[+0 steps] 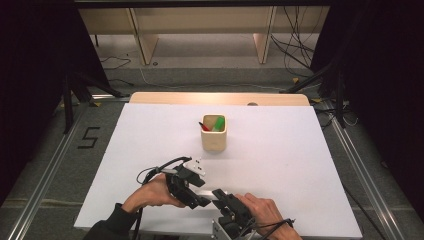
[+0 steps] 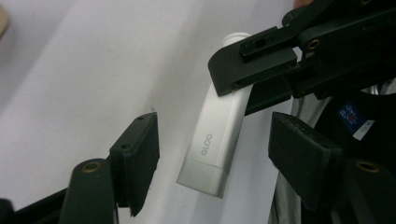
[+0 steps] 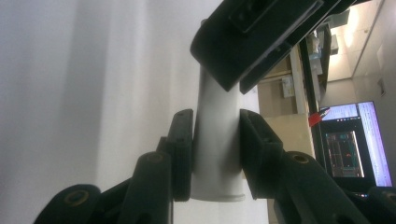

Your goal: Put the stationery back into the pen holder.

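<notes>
In the high view, both hand-held grippers meet over the white surface (image 1: 280,150) at about 6 o'clock from the wooden cup (image 1: 214,134). In the left gripper view, the left hand-held gripper (image 2: 215,154) stands apart around the white glue stick (image 2: 217,144), not touching it. In the right gripper view, the right hand-held gripper (image 3: 215,154) is clamped on the stick's other end, at 12 o'clock from its body.
</notes>
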